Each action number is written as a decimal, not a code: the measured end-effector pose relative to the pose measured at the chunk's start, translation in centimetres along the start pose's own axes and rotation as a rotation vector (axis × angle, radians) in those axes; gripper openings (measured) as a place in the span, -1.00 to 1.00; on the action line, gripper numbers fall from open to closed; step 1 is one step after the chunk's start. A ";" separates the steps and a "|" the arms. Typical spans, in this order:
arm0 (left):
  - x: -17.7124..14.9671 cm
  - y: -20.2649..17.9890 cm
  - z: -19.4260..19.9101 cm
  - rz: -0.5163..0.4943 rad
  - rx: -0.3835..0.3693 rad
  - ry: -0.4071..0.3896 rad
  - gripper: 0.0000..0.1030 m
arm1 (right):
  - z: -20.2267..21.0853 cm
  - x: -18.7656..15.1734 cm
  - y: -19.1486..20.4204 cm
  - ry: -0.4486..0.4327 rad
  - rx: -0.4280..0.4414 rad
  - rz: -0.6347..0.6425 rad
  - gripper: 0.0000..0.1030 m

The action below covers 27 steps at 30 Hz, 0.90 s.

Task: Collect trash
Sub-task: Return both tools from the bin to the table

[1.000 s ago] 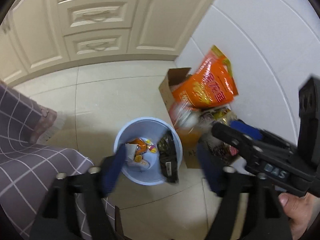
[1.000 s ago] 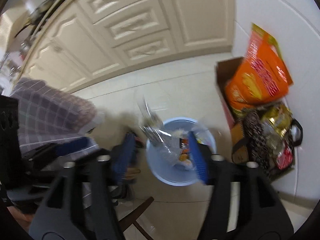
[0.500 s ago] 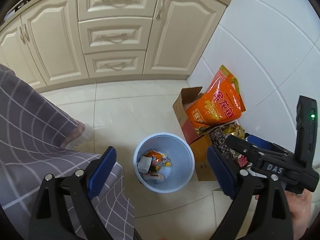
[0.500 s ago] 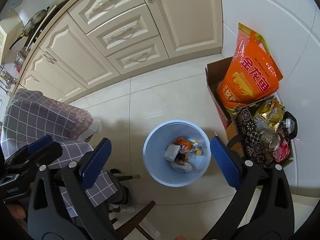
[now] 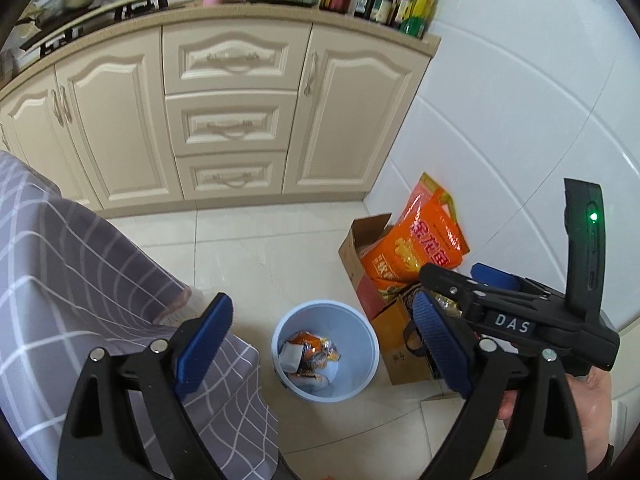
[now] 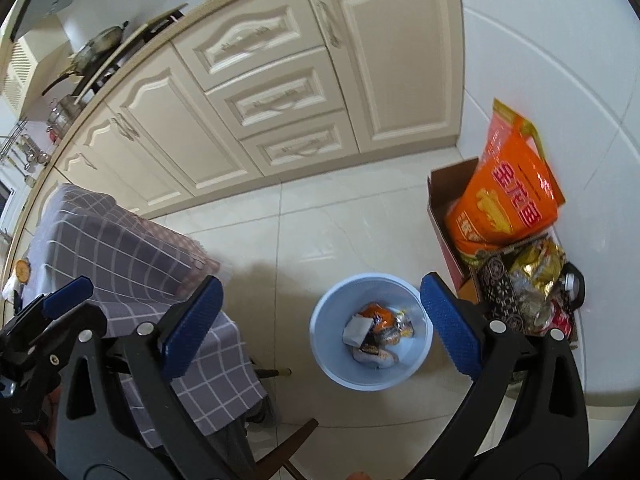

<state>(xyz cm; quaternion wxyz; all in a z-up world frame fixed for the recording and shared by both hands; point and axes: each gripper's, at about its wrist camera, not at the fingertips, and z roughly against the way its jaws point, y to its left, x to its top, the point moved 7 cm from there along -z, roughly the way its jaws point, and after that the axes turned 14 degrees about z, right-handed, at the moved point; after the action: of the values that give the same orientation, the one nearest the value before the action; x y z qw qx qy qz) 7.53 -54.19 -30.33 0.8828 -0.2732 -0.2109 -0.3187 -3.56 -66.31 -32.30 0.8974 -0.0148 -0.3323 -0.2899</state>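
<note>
A light blue trash bin (image 5: 352,384) stands on the tiled floor and holds several wrappers (image 5: 310,356). It also shows in the right wrist view (image 6: 324,344), with the wrappers (image 6: 378,334) inside. My left gripper (image 5: 322,340) is open and empty, high above the bin. My right gripper (image 6: 320,324) is open and empty, also high above the bin. The right gripper's body (image 5: 516,316) shows at the right of the left wrist view. The left gripper's body (image 6: 44,320) shows at the left of the right wrist view.
A table with a grey checked cloth (image 5: 80,280) stands left of the bin. A cardboard box (image 5: 364,252) with an orange bag (image 5: 416,248) and a box of packets (image 6: 528,284) stand by the white wall. Cream cabinets (image 5: 228,120) lie behind.
Both grippers have risen away from the bin, which looks smaller now. A transparent wrapper seen between the right fingers a second ago is gone. Both grippers have opened wider.
</note>
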 end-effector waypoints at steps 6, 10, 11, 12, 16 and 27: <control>1.2 0.4 3.7 0.005 -0.007 -0.067 0.74 | 2.3 2.6 3.0 -0.064 0.026 0.046 0.88; 2.1 1.2 6.7 0.010 0.000 -0.123 0.74 | 3.7 4.2 5.4 -0.105 0.052 0.075 0.88; 2.3 1.5 7.2 0.011 0.002 -0.134 0.74 | 4.1 4.6 6.3 -0.115 0.059 0.087 0.88; 2.6 1.8 8.1 0.013 0.007 -0.151 0.74 | 4.4 5.1 7.1 -0.125 0.067 0.099 0.88; 3.4 3.2 11.0 0.017 0.028 -0.205 0.74 | 5.5 6.5 10.6 -0.159 0.103 0.146 0.88; 4.1 10.5 20.7 0.052 0.159 -0.387 0.76 | 8.0 9.3 22.9 -0.227 0.249 0.293 0.88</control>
<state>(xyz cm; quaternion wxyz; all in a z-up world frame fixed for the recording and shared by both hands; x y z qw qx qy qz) 13.46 -36.42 -16.02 0.8525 -0.2644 -0.3938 -0.2197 9.55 -50.29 -16.62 0.8816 0.0157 -0.4588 -0.1096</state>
